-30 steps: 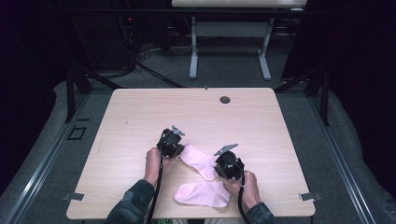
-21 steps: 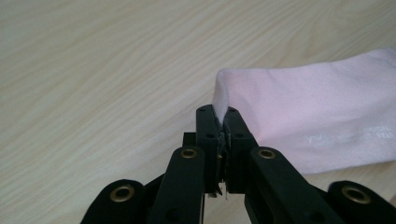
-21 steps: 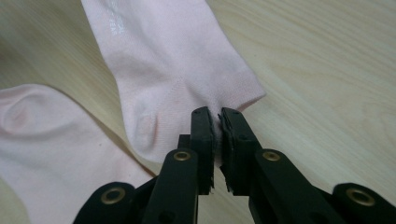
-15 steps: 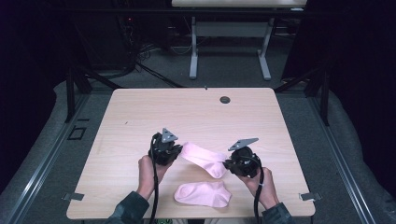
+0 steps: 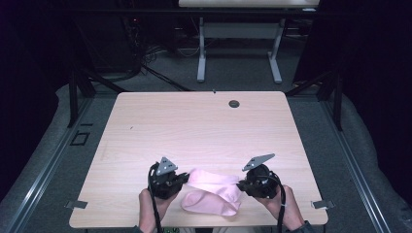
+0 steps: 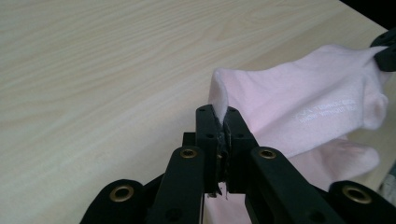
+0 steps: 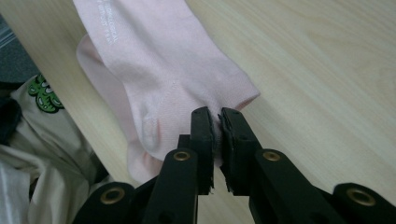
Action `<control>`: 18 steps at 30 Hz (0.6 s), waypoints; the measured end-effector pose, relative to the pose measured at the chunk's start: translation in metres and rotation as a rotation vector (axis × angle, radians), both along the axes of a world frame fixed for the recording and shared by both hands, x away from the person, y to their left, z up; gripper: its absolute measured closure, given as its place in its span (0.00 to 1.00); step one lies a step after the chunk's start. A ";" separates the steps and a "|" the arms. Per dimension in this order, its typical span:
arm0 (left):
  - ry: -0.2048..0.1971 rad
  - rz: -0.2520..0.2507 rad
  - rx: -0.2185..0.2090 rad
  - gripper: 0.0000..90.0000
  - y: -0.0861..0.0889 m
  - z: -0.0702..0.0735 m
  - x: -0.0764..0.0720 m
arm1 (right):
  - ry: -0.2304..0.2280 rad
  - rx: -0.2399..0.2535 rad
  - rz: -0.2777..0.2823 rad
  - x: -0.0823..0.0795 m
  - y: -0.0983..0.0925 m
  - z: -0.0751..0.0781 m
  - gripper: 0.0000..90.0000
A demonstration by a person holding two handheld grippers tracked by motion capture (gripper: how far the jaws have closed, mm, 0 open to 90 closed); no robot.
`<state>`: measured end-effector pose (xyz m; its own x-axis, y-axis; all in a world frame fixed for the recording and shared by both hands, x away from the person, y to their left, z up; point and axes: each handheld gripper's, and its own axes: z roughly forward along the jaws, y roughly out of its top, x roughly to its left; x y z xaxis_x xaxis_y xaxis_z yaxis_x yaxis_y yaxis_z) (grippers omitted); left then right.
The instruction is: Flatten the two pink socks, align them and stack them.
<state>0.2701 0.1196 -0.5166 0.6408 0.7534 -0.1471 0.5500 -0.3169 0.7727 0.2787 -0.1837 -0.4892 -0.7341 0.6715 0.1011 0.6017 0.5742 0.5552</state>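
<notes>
- Two pink socks at the near edge of a wooden table (image 5: pixel 204 126): the upper sock (image 5: pixel 214 180) stretched between two grippers, the lower sock (image 5: pixel 206 204) lying beneath, partly covered.
- Left gripper (image 5: pixel 183 178) pinches one end; right gripper (image 5: pixel 240 184) clamps the other.
- Small print on the upper sock is unreadable.

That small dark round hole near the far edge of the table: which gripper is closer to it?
Right. The right gripper sits almost straight below the hole in the high view; the left gripper is off to its left, farther away. Both grip the pink sock.
</notes>
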 end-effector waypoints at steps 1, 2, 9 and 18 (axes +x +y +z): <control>0.003 0.003 -0.007 0.97 0.001 -0.002 -0.005 | 0.013 -0.007 0.005 -0.001 -0.001 -0.001 0.93; 0.010 0.006 -0.020 0.97 0.001 -0.005 -0.008 | 0.029 -0.006 0.013 -0.002 -0.001 -0.002 0.92; 0.055 0.000 0.028 0.96 0.003 -0.029 -0.025 | 0.084 -0.038 0.048 -0.005 0.005 -0.017 0.92; 0.134 -0.021 0.064 0.69 0.008 -0.047 -0.020 | 0.117 -0.105 0.045 0.002 0.011 -0.045 0.77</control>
<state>0.2505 0.1277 -0.5637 0.6340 0.7509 -0.1848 0.6398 -0.3751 0.6708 0.2805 -0.1723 -0.5337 -0.7510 0.6495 0.1188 0.6312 0.6534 0.4178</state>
